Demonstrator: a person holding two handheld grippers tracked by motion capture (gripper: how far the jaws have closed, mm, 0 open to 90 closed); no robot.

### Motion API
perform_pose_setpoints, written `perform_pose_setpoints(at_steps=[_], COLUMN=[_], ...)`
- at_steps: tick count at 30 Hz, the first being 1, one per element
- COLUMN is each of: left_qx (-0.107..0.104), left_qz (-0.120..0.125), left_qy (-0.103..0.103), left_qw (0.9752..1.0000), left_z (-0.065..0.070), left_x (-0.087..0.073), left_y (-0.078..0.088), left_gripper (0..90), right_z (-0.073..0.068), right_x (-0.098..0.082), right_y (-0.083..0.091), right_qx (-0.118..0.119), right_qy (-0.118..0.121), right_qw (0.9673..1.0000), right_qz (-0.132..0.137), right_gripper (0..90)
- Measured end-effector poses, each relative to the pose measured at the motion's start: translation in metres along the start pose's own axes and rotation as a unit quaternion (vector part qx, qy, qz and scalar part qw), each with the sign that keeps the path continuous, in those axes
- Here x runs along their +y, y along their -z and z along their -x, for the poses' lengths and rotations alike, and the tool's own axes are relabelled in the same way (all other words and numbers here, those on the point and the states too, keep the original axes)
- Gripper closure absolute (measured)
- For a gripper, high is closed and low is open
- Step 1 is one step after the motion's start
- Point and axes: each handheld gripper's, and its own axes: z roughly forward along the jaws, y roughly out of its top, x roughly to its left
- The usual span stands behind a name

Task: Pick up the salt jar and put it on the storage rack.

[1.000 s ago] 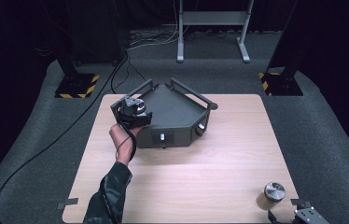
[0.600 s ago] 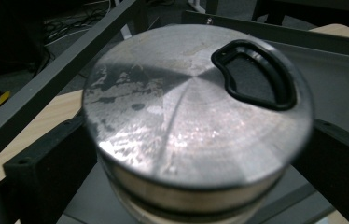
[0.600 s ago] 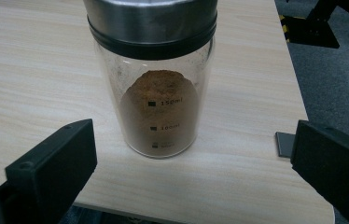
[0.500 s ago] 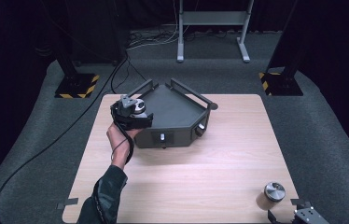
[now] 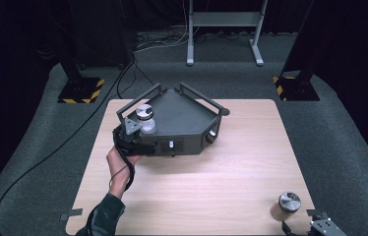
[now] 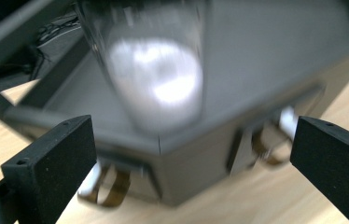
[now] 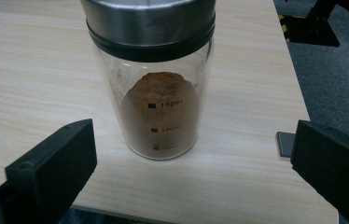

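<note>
Moved: left gripper [image 5: 134, 133] pulled back toward lower left of the high view, off the white-powder jar [image 5: 145, 119]; its jaws have just been opening, nothing pressed between them now.
Desk: light wood desk [image 5: 197, 187], centre of the high view, dark carpet around it.
Tray: dark grey angular tray [image 5: 184, 118] with rail handles, upper-middle of the desk; in the left gripper view its near corner [image 6: 163, 144] sits between the jaws, blurred.
Left gripper: at the tray's lower-left corner in the high view, held by a hand [image 5: 120, 164] whose sleeve comes in from the bottom edge; jaws wide apart, holding nothing.
White-powder jar: upright in the tray's left end, metal lid on, just beyond the left gripper; in the left gripper view upper centre [image 6: 156, 70], blurred, clear of both jaws.
Right gripper: bottom right corner of the high view [image 5: 320, 227]; jaws wide apart in the right gripper view [image 7: 191, 168].
Brown-powder jar: upright on the desk, lower right of the high view [image 5: 285, 206], just beside the right gripper; centred between its jaws [image 7: 156, 107], touching neither, metal lid on.
</note>
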Motion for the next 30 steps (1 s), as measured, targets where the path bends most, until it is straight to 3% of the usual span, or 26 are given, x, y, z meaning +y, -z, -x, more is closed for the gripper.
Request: perform_pose_setpoints(at_steps=[8,13,18,30], left_qx=[-0.018,-0.031,-0.04,-0.048], left_qz=[-0.013,-0.04,-0.086,-0.098], left_qy=[0.013,0.017,0.003,0.017], left_qw=[0.9997,0.9986,0.9955,0.9939], left_z=[0.001,0.003,0.009,0.012], left_x=[-0.057,-0.086,-0.096,-0.108], left_y=[0.007,0.004,-0.002,-0.006], left_gripper=[0.2,0.2,0.2,0.2], right_z=[-0.001,-0.003,-0.006,-0.009], right_x=[0.001,0.003,0.004,0.005], right_y=[0.0,-0.001,-0.003,-0.002], right_qx=[0.0,0.003,0.003,0.001], right_qy=[0.0,0.002,0.006,0.01], right_qw=[1.0,1.0,1.0,0.9999], right_qz=[0.002,-0.001,-0.005,-0.008], right_gripper=[0.0,0.0,0.0,0.0])
